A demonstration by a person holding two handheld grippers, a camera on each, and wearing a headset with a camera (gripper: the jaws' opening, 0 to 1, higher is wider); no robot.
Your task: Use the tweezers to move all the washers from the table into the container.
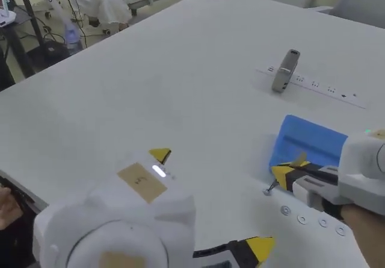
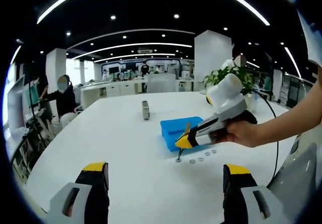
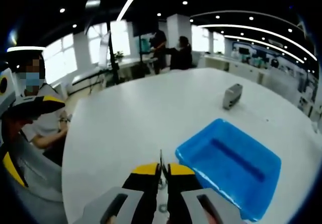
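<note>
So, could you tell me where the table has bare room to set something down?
The broad tabletop left of the blue container and power strip is bare. It is crowded in front of the container, where the washers lie by the right gripper and its tweezers.

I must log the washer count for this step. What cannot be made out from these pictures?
1. washers, head view: the row runs up to the person's arm, which may hide more, so the count is uncertain.
2. tweezers in the right tool, right gripper view: tips too thin and blurred to tell whether they grip a washer.
3. container: its inside is blurred in every view; washers there would be too small to see.
</note>
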